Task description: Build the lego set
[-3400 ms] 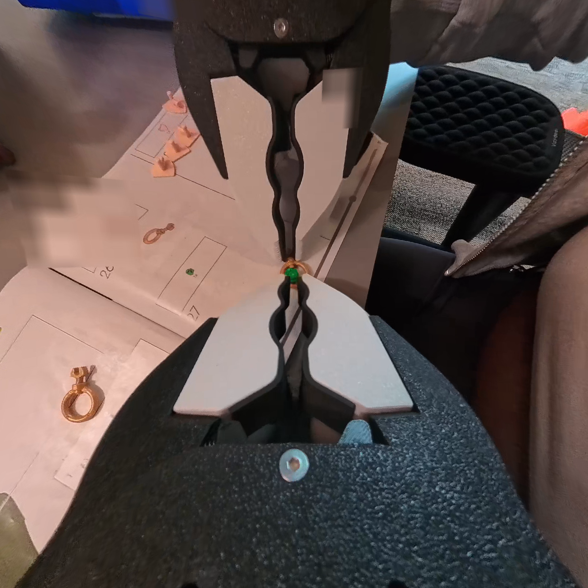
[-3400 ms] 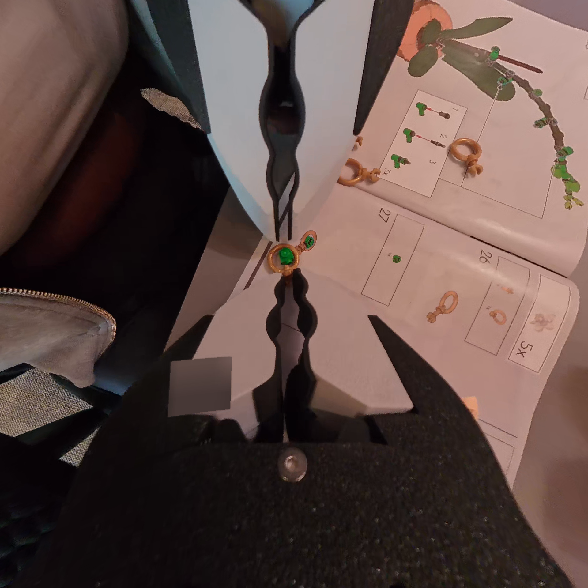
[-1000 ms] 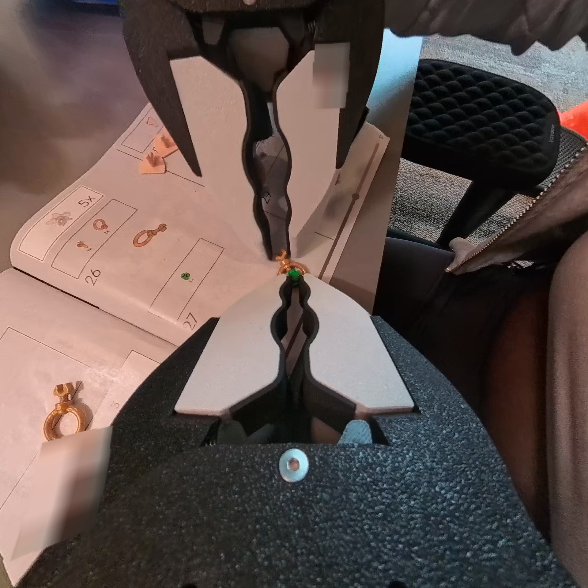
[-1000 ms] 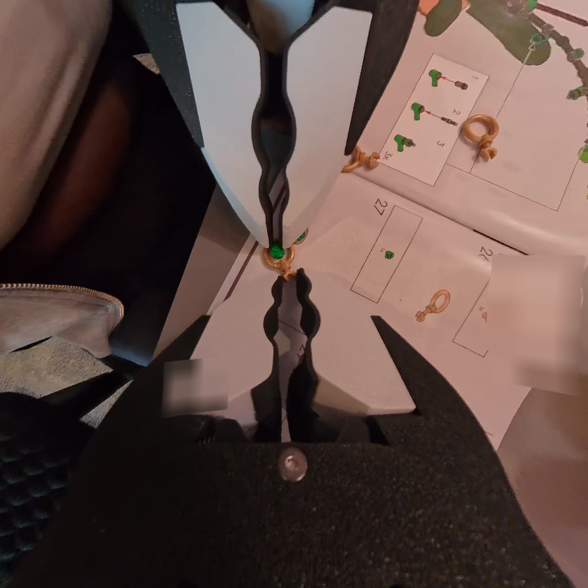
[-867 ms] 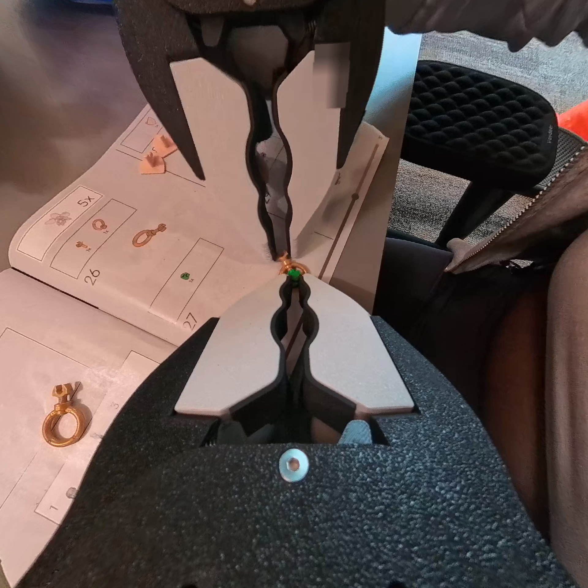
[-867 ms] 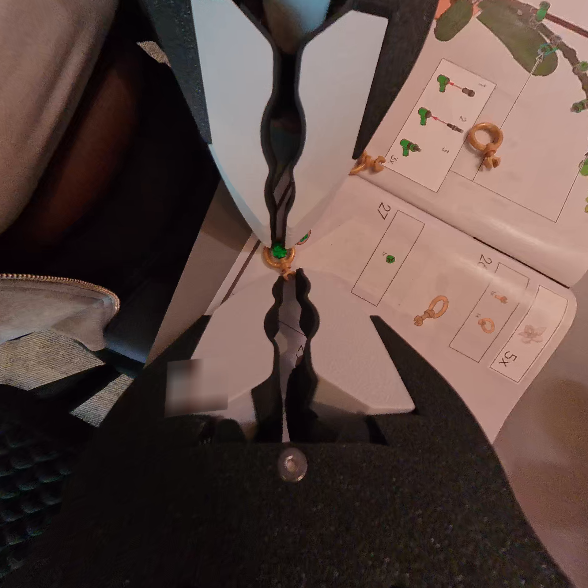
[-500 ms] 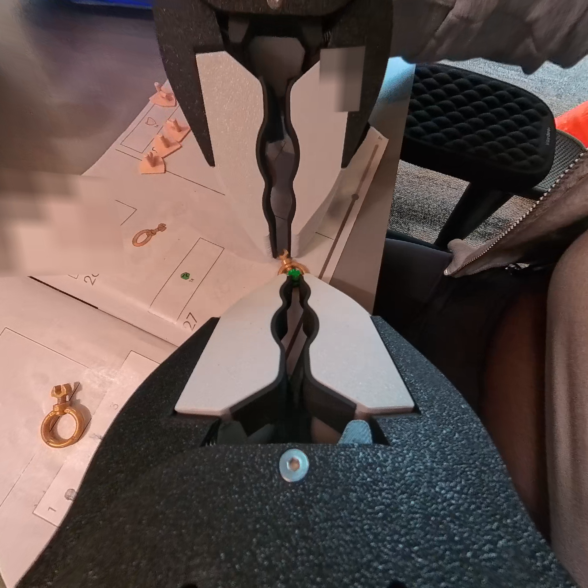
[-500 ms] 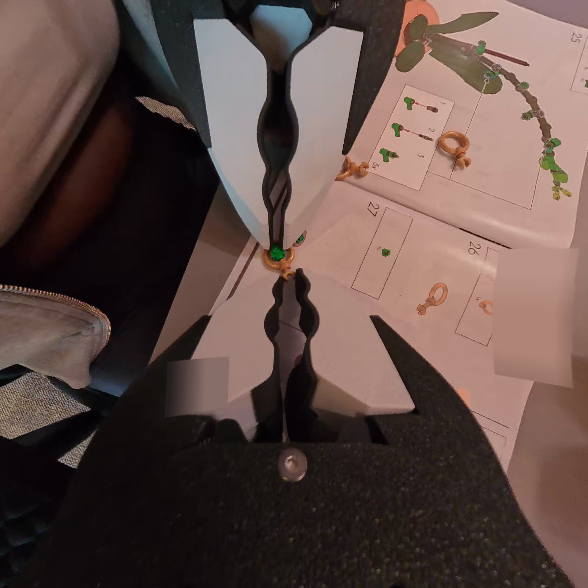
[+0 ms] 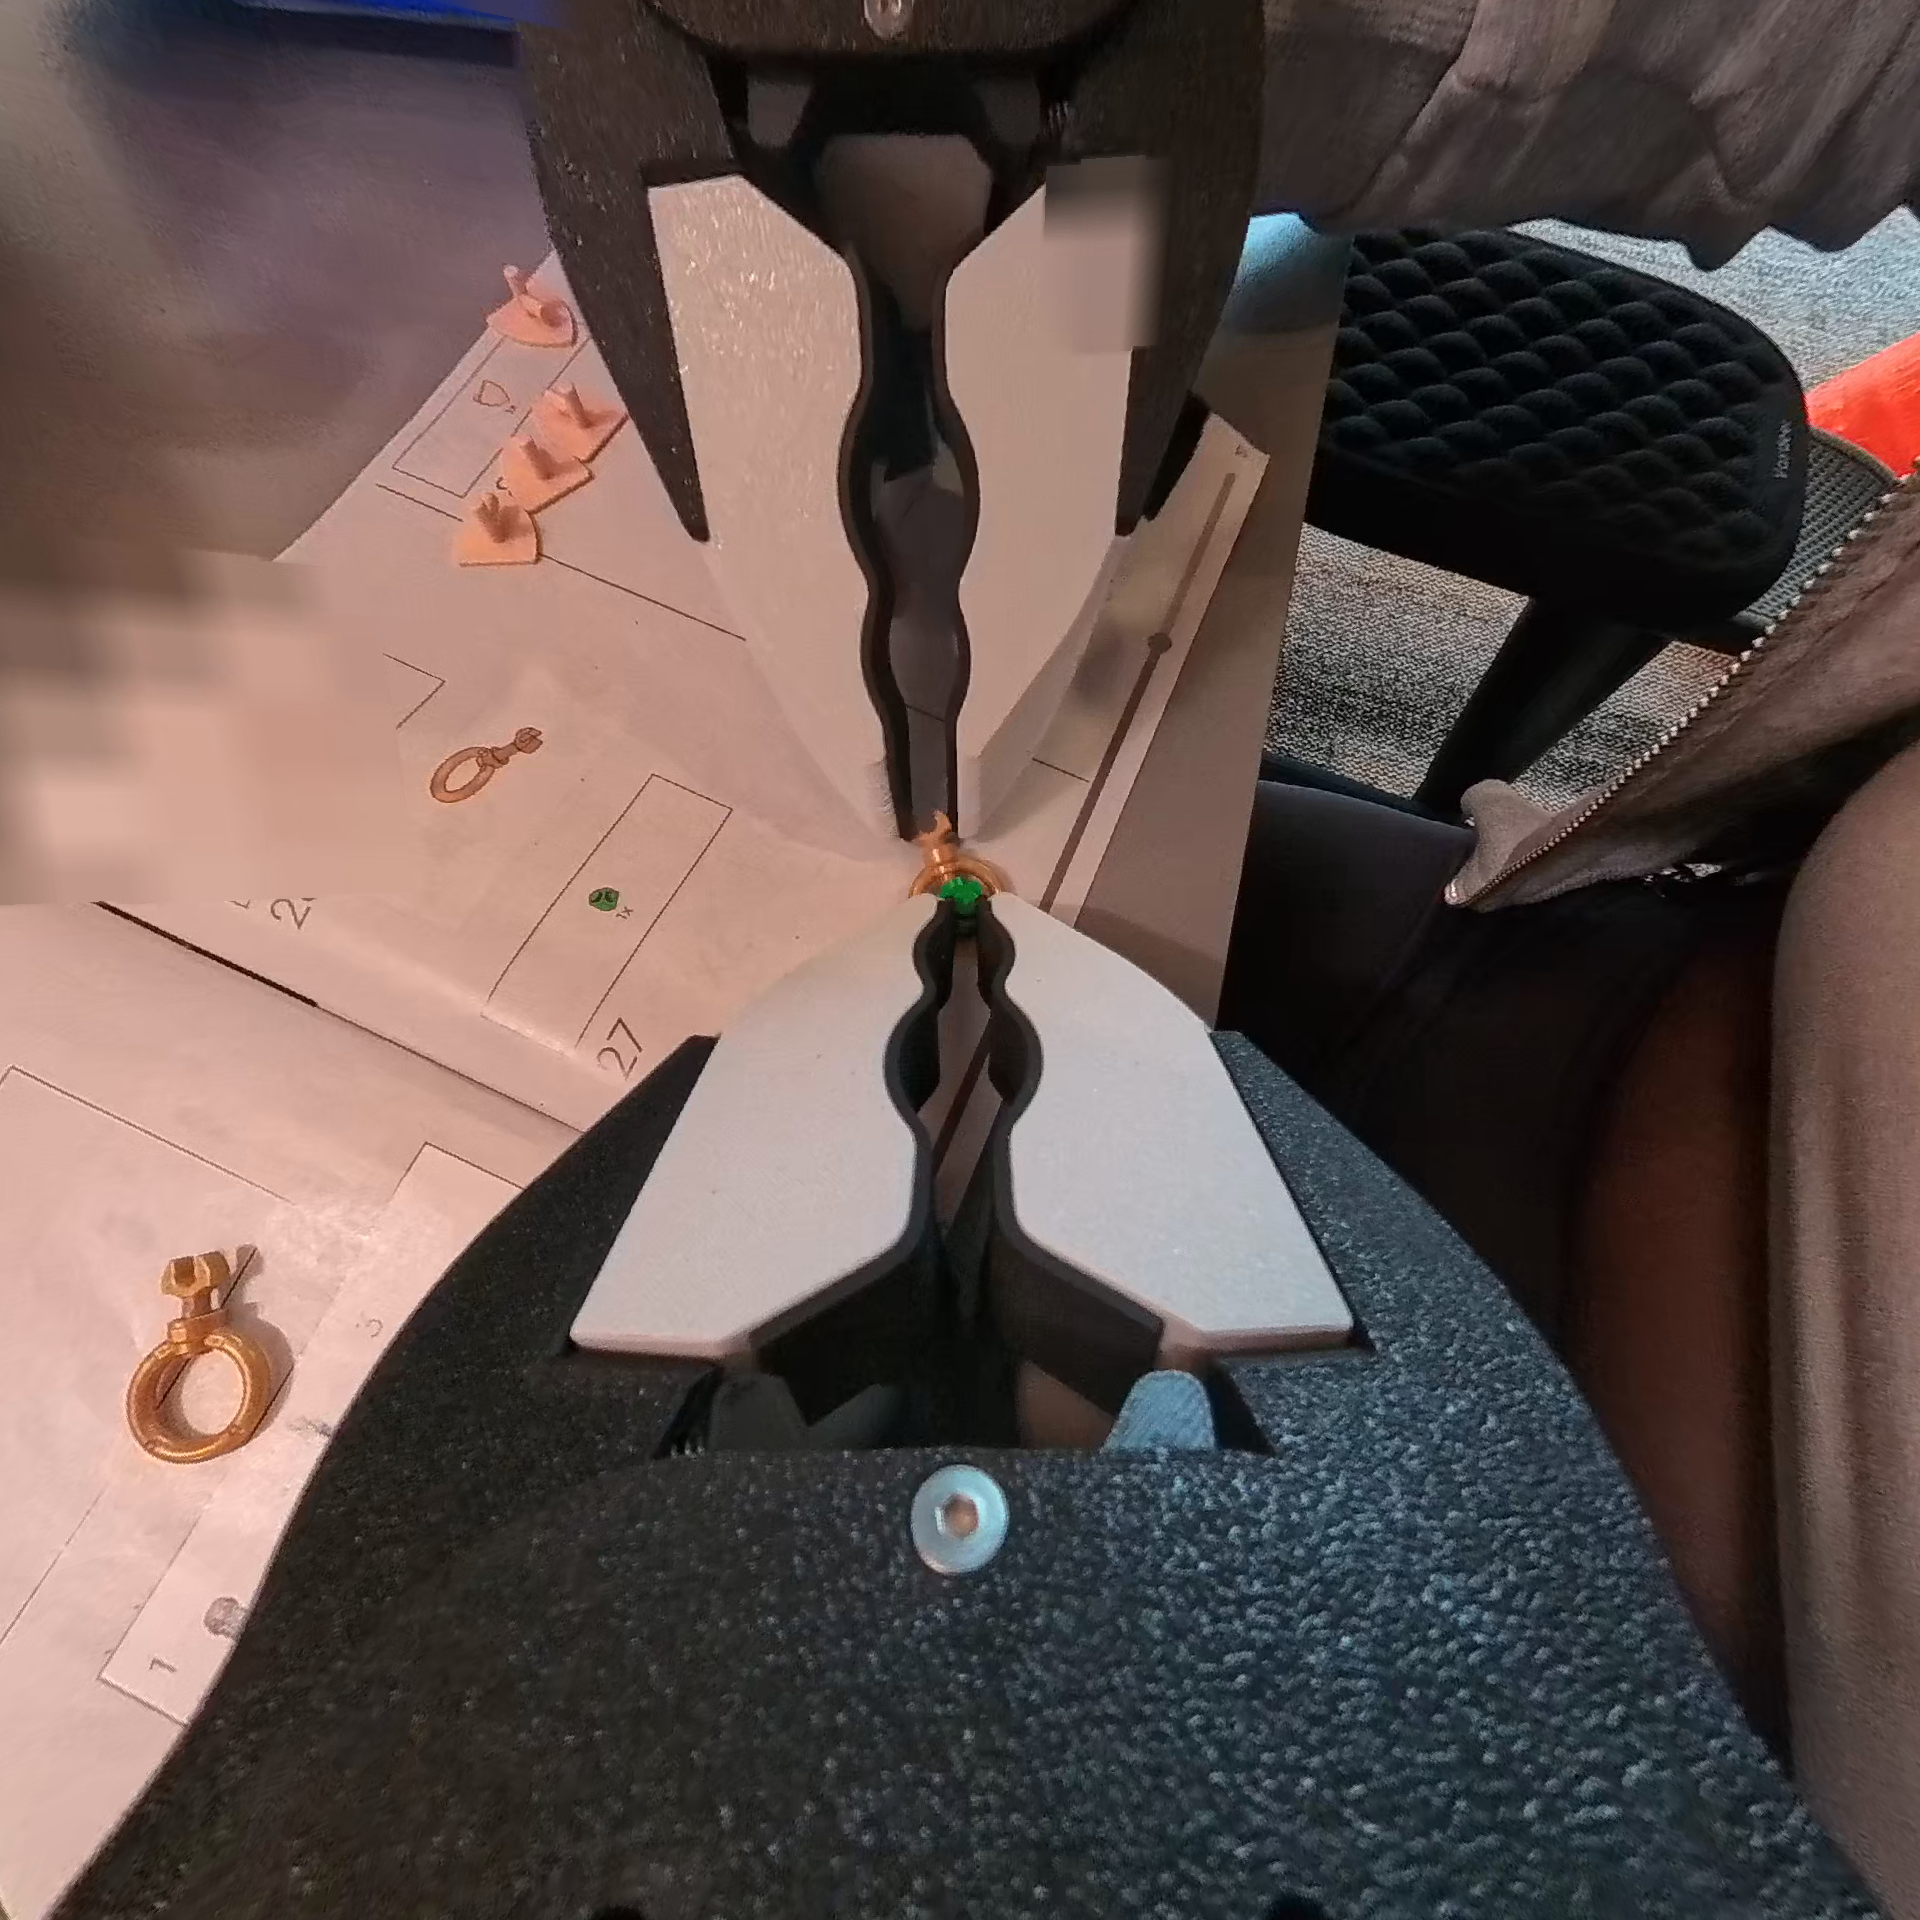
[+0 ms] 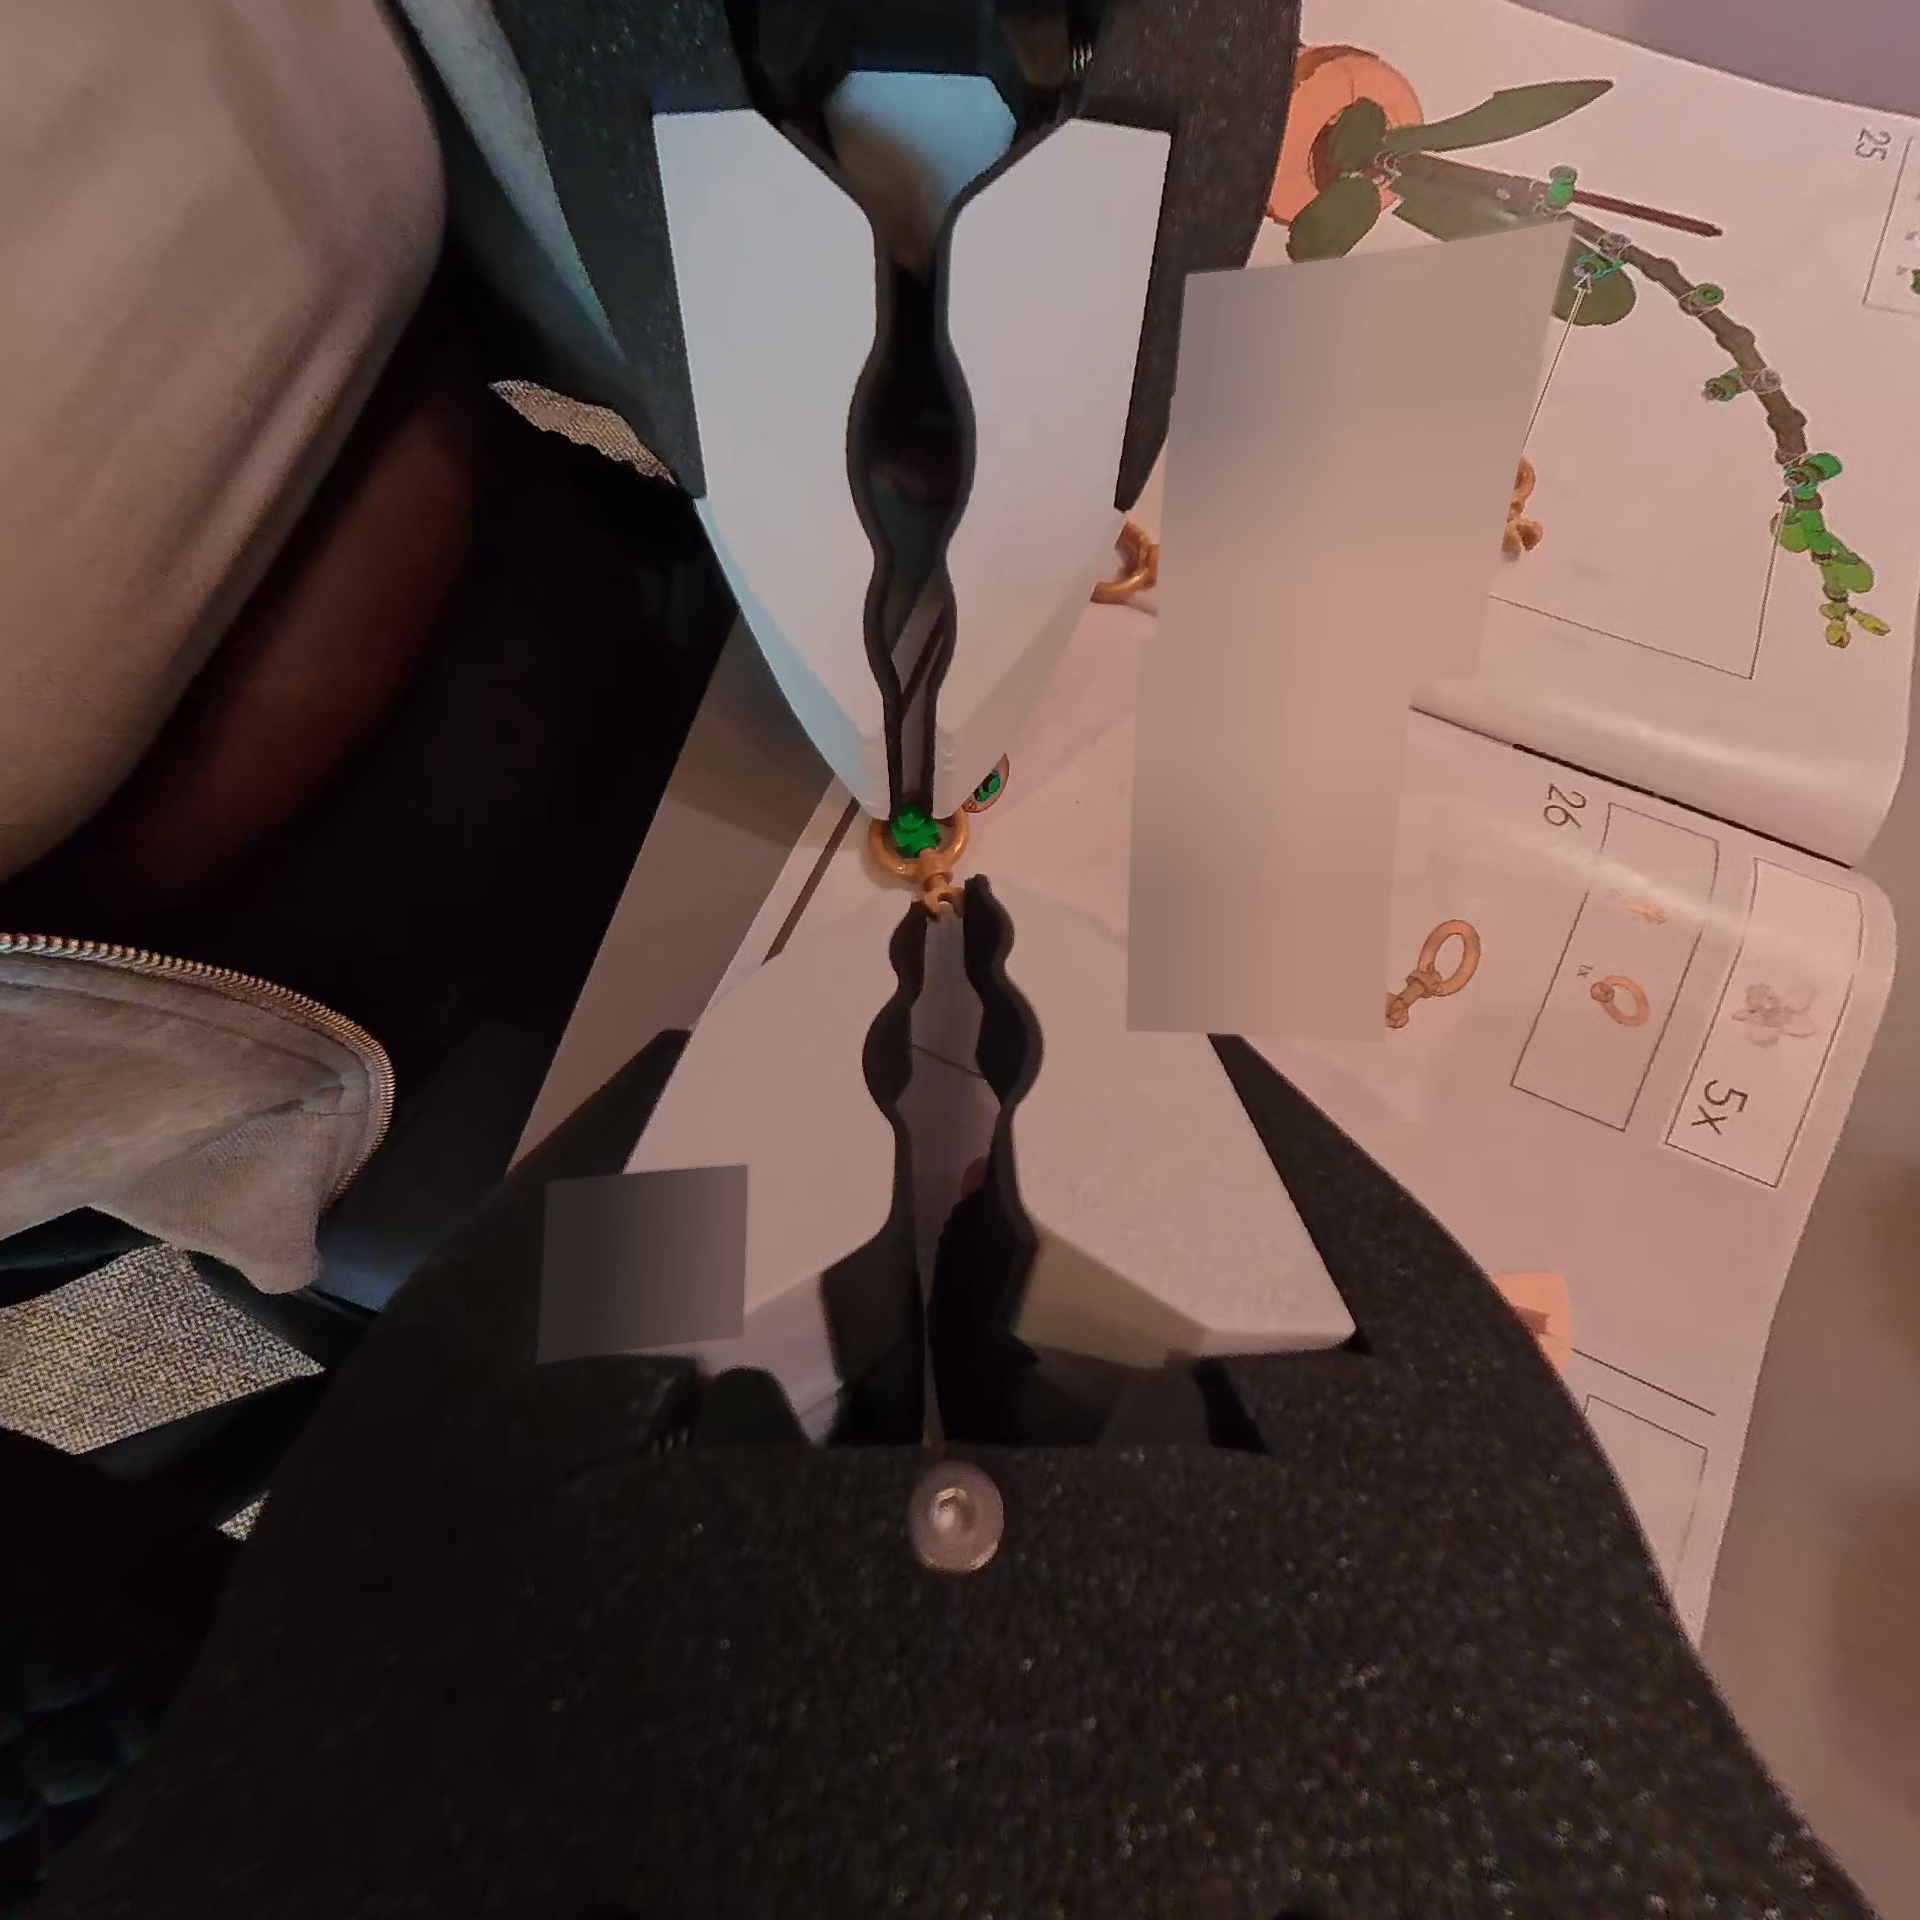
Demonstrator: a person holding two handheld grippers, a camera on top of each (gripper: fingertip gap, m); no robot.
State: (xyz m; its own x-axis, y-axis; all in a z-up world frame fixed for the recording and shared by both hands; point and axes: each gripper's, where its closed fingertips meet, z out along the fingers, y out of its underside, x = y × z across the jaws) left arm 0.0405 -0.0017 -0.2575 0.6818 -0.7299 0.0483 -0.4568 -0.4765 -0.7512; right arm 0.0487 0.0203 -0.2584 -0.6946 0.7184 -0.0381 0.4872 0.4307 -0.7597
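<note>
My left gripper [image 9: 961, 920] is shut on a tiny green lego piece [image 9: 961, 891]. The green piece sits inside the loop of a small gold ring piece [image 9: 940, 868]. My right gripper [image 10: 948, 902] comes from the opposite side, tip to tip with the left, and is shut on the clip end of the gold ring [image 10: 923, 854]. In the right wrist view the green piece [image 10: 912, 831] shows at the left gripper's fingertips [image 10: 878, 800]. Both are held above the open instruction booklet [image 9: 436, 790] near the table edge.
A loose gold ring [image 9: 203, 1382] and several salmon petal pieces [image 9: 520, 488] lie on the booklet. More gold rings [image 10: 1519, 509] lie on the far page [image 10: 1662, 582]. A black chair [image 9: 1538, 436] and a person's leg [image 9: 1849, 1143] are beside the table.
Both grippers stay tip to tip on the joined pieces. The pair has drifted a little over the booklet, so more of the pages and loose pieces show.
</note>
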